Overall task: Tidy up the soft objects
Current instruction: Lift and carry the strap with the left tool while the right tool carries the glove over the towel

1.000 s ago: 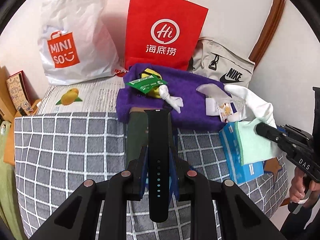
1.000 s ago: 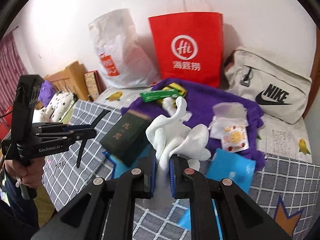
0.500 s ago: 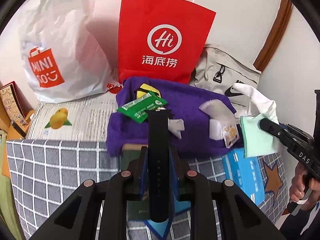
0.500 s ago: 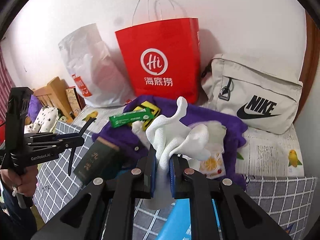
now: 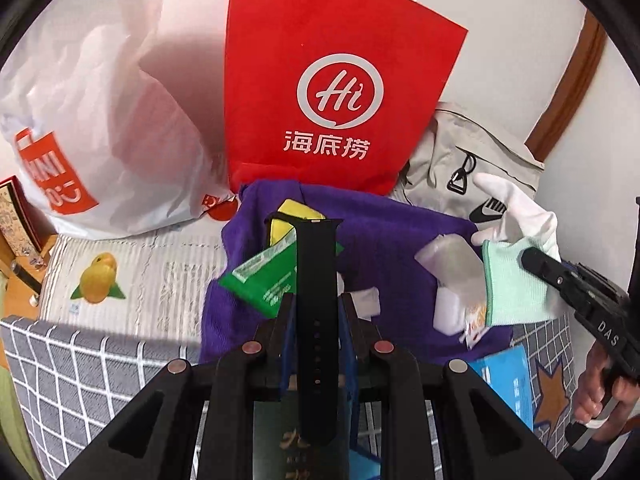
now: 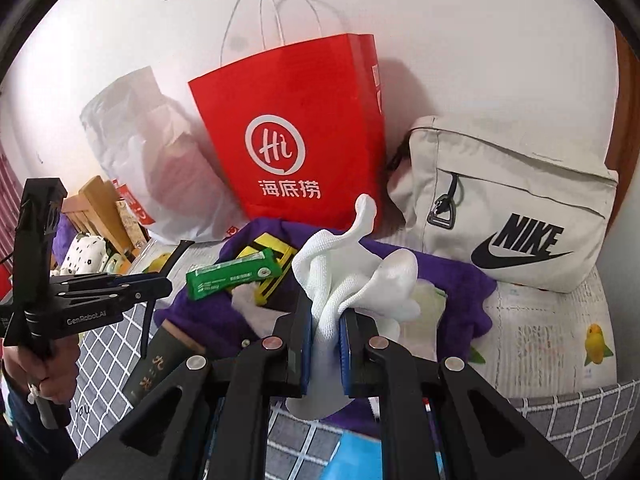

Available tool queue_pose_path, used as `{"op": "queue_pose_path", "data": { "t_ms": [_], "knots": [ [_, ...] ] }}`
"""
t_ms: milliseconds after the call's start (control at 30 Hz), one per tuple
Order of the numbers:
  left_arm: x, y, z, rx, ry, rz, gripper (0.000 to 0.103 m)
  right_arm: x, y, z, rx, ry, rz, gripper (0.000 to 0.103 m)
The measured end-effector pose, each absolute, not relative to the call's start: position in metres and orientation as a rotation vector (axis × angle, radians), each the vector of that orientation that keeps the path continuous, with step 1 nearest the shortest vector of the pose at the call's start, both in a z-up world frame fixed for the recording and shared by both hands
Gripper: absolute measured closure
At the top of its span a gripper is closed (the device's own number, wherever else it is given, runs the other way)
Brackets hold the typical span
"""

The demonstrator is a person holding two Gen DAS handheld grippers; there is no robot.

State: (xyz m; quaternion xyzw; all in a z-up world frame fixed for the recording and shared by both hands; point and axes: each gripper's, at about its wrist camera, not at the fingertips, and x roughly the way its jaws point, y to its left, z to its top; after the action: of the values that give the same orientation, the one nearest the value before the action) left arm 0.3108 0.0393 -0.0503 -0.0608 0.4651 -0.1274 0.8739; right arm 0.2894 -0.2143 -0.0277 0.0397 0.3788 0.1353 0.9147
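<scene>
My left gripper (image 5: 316, 304) is shut on a black watch strap (image 5: 316, 272) that stands upright between its fingers. In the right wrist view the left gripper (image 6: 154, 286) hovers at the left, over the checked cover. My right gripper (image 6: 326, 320) is shut on a white glove (image 6: 352, 276); from the left wrist view the glove (image 5: 516, 212) shows a mint-green cuff (image 5: 512, 288). Both grippers hang over a purple cloth (image 5: 384, 232) strewn with a green packet (image 5: 264, 280), a yellow item (image 5: 296, 212) and a clear sachet (image 5: 452, 256).
Against the wall stand a red paper bag (image 5: 332, 92), a white plastic bag (image 5: 100, 120) and a beige Nike bag (image 6: 512, 208). A dark green box (image 6: 160, 364) and a blue pack (image 5: 508, 376) lie on the grey checked cover (image 5: 80, 380). A person's hand (image 6: 52, 372) grips the left handle.
Both grippers have moved forward over the bed toward the bags at the wall, which now look larger. The strap and the glove stay clamped as before.
</scene>
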Motion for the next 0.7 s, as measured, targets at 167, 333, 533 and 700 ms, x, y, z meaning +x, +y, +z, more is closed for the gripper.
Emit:
{"op": "queue_pose_path", "data": {
  "t_ms": [167,333,533,700],
  "knots": [
    [0.331,0.032,-0.057,-0.119,0.989,-0.262,0.083,0.306,-0.218,-0.039,0.101,0.799,0.275,0.091],
    [0.348,0.025,-0.061,-0.114,0.995,-0.270,0.083,0.319,-0.222,-0.052,0.123,0.821,0.277,0.091],
    [0.367,0.006,-0.071,-0.111,1.018,-0.312,0.083,0.332,-0.218,-0.065,0.107,0.862,0.301,0.091],
    [0.380,-0.015,-0.083,-0.116,1.039,-0.365,0.083,0.341,-0.209,-0.075,0.066,0.891,0.335,0.091]
  ]
}}
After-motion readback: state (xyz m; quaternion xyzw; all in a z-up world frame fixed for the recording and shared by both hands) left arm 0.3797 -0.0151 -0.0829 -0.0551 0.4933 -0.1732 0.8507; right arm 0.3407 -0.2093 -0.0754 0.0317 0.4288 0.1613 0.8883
